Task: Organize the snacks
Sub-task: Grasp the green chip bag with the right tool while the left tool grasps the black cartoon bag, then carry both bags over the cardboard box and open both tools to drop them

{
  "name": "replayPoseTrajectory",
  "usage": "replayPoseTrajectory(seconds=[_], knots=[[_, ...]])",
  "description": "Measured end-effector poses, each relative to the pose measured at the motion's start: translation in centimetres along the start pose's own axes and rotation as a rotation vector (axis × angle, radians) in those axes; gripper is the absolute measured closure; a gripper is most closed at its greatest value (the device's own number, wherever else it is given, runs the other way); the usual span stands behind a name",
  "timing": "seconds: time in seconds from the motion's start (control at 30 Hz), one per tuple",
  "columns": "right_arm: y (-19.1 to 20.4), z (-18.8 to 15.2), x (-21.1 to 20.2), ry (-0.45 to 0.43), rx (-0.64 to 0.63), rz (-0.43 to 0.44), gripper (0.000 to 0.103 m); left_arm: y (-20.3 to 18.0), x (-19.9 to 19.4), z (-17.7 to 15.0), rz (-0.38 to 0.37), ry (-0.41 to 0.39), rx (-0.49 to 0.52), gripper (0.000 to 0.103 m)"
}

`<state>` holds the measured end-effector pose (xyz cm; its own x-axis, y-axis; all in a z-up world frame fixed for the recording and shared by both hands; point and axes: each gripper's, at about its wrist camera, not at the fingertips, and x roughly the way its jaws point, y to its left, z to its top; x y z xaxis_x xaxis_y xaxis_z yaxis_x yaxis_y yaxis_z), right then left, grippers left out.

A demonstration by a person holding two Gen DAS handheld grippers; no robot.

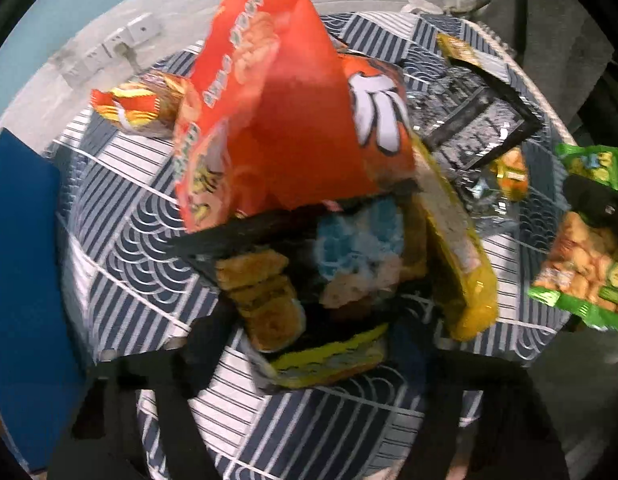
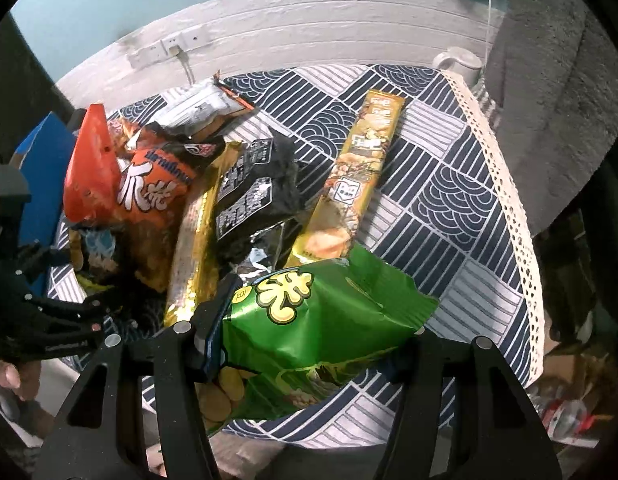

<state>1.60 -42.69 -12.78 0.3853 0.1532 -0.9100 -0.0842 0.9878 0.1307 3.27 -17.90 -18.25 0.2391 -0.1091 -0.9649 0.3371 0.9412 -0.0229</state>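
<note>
My right gripper (image 2: pixel 309 344) is shut on a green snack bag (image 2: pixel 325 316), held just above the round table's patterned cloth (image 2: pixel 449 200); the bag also shows at the right edge of the left wrist view (image 1: pixel 581 264). My left gripper (image 1: pixel 309 332) is blurred and mostly hidden behind a black-and-yellow cracker bag (image 1: pixel 309 280); whether it grips that bag is unclear. Orange snack bags (image 1: pixel 277 120) pile behind it, also seen in the right wrist view (image 2: pixel 141 196). A long gold packet (image 2: pixel 193 248), a black packet (image 2: pixel 253 192) and a long yellow box (image 2: pixel 353 176) lie on the cloth.
A white mug (image 2: pixel 461 62) stands at the table's far edge by the white wall with sockets (image 2: pixel 169 46). A small red-yellow bag (image 1: pixel 137 108) lies at the back left. A blue panel (image 1: pixel 25 260) stands to the left. A lace trim (image 2: pixel 521 232) edges the cloth.
</note>
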Motion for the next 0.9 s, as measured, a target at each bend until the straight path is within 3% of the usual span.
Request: replayPoseTrajectory(seconds=[0.07,0.47,0.9], knots=[[0.0,0.0,0.0,0.0,-0.003,0.001,0.044,0.0,-0.3,-0.1,0.001,-0.01,0.007,0.044],[1.7,1.0,-1.4,-0.037,-0.078,-0.014,0.044,1.8,-4.0,-1.5,0.07,-0.087,0.106,0.044],[6.1,2.4,-4.4,-0.099,-0.182,-0.017,0.044,6.7,-10.6,-2.1,0.154,-0.219,0.085,0.044]])
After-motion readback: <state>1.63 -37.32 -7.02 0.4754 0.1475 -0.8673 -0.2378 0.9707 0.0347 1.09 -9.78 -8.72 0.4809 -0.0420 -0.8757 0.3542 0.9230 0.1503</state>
